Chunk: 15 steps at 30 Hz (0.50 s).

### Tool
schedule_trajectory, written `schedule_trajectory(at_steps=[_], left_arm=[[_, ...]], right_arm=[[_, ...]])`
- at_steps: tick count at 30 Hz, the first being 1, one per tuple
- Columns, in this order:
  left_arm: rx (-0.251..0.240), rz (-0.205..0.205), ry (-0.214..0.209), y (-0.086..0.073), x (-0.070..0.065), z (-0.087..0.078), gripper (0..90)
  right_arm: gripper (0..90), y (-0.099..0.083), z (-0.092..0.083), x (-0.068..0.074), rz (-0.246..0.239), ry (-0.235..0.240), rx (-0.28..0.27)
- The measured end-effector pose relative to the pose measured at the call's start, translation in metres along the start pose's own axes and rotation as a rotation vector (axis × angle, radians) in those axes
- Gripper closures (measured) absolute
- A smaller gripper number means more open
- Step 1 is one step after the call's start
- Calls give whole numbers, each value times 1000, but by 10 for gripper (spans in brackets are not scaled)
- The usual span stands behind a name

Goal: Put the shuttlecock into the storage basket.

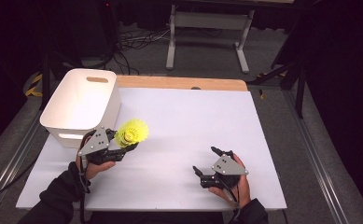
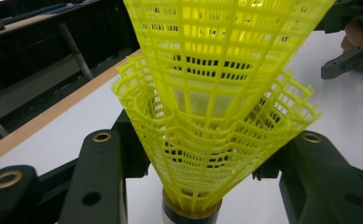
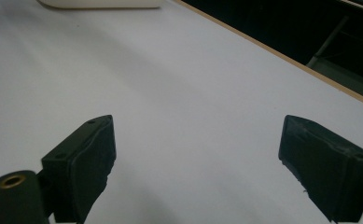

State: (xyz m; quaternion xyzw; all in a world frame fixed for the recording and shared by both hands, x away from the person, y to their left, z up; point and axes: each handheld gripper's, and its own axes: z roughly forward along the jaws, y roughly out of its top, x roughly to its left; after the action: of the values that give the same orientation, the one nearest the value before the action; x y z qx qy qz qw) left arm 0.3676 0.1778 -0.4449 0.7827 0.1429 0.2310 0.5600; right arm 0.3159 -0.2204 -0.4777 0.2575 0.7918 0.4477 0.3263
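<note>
Pinching two nested yellow shuttlecocks [image 1: 131, 133] just beside one white bin [image 1: 79, 105], the left gripper [image 1: 123, 145] holds them above the table [image 1: 188, 121]; the right gripper [image 1: 207, 163] stands spread, nothing between.

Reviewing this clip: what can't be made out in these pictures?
- Bin interior floor: high view, glare washes it out.
- Shuttlecocks: left gripper view, cork base cut by the bottom edge; exact count of nested skirts unclear.
- Left gripper fingers: high view, hidden under its grey plate and the shuttlecocks.
</note>
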Motion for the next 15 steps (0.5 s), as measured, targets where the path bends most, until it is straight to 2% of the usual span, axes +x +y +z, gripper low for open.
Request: schedule_trajectory(at_steps=[15], left_arm=[[-17, -15, 17, 3, 7, -11, 505]], right_arm=[[95, -2, 1, -3, 9, -1, -9]])
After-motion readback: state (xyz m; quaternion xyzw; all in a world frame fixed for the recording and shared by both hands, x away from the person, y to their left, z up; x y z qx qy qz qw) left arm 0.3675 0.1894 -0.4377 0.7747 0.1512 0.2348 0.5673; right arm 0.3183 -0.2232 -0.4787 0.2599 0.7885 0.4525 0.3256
